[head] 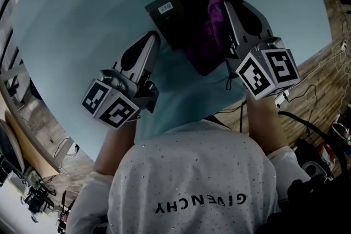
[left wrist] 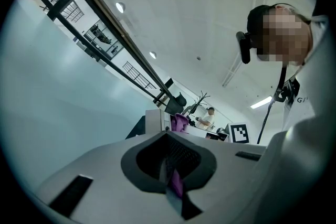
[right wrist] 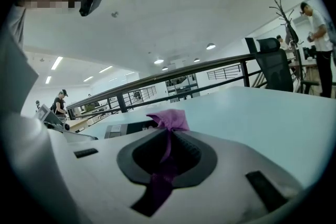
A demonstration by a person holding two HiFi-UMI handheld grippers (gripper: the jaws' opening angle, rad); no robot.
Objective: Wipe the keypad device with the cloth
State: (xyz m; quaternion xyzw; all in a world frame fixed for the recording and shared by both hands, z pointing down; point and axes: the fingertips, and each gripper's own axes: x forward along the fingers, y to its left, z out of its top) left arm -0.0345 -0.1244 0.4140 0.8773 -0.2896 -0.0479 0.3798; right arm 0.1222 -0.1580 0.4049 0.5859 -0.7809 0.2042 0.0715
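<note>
Black flat keypad device (head: 174,15): lying on the far half of my desk, with a white label at its left corner.
Purple soft cloth (head: 213,35): draped over the device's right part, and a tuft sticks up at the far edge.
Right tool (head: 225,4): over the device, jaws pinched tight on the cloth.
Left tool (head: 154,36): jaws together, tip just beside the device's near-left edge. There's a thin purple sliver in the seam, and I can't tell what it is.
Pale blue-green round desk (head: 82,19): carrying the device.
</note>
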